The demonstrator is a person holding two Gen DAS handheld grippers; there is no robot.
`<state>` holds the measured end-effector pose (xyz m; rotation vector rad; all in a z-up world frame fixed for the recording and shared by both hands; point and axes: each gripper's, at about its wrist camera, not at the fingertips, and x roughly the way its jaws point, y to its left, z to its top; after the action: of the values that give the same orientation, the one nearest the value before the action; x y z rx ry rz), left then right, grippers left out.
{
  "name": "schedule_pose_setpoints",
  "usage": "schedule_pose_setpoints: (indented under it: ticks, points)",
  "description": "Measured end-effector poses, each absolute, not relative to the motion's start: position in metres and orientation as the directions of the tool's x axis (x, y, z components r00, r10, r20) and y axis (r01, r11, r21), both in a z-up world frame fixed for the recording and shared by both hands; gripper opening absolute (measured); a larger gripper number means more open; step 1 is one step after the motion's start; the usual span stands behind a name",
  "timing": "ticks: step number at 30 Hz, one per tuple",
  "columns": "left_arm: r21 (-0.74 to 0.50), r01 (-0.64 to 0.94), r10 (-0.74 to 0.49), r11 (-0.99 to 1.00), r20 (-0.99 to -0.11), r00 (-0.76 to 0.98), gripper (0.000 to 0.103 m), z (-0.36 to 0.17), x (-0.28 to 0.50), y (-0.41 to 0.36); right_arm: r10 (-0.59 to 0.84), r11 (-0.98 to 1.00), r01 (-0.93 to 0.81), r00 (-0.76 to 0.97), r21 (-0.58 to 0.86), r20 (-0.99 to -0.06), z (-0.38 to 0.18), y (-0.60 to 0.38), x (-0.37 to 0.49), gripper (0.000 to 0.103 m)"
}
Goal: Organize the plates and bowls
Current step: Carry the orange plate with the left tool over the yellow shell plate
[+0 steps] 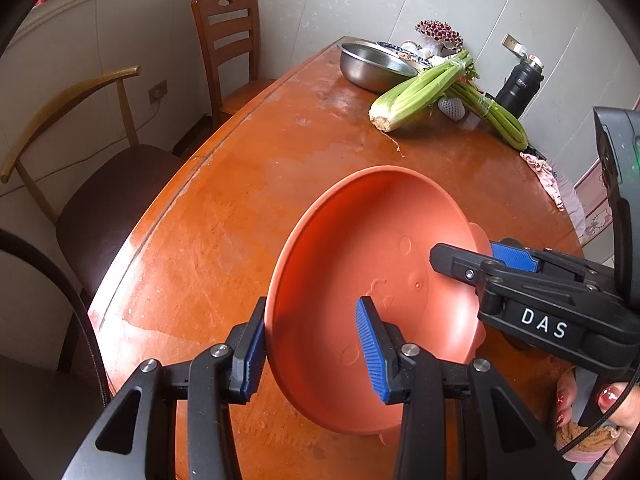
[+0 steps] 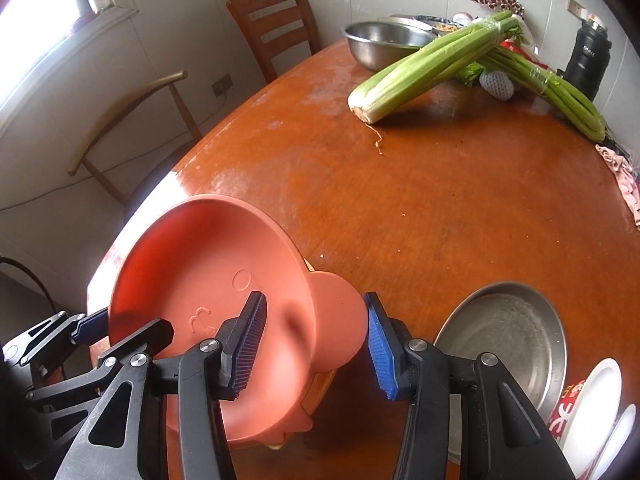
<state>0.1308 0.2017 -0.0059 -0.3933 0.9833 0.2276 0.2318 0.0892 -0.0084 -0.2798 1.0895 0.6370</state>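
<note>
Pink bowl [image 1: 360,264]: held tilted above the bench [image 1: 224,216], near its near-left edge; an ear-shaped tab at its rim is seen in the right wrist view.
Left tongs [image 1: 312,352]: partly open, the bowl's near rim set between the blue pads [image 1: 372,352]; whether the pads press on the rim cannot be told.
Right tongs [image 2: 316,344]: narrowly open, straddling the bowl's tab; the right pad is seen against the tab, the left pad lies over the bowl's inside, and a firm grip cannot be told.
Hand pose: both tongs are pointed steeply down at the bench; fingers with red nails [image 1: 612,396] are seen on the right handle.
Open room: the middle of the bench is bare, from the left edge across to the right edge.
Far edge: a steel basin [image 1: 372,66], celery [image 1: 424,92] and a black flask [image 1: 520,84] are grouped there.
Near-right corner: a steel plate [image 2: 508,336] lies flat, white dishes [image 2: 596,404] just beside it.
Beyond the left edge: two chairs [image 1: 228,52] are drawn near.
</note>
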Motion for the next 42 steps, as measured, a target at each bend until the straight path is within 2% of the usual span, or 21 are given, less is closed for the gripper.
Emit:
schedule_pose_setpoints:
  ticks: [42]
  points:
    - [-0.176,-0.355,0.043,0.918,-0.847,0.53,0.043,-0.015,0.127,0.201,0.28,0.805,-0.592,0.313,0.044,-0.908,-0.035,0.099,0.241,0.051]
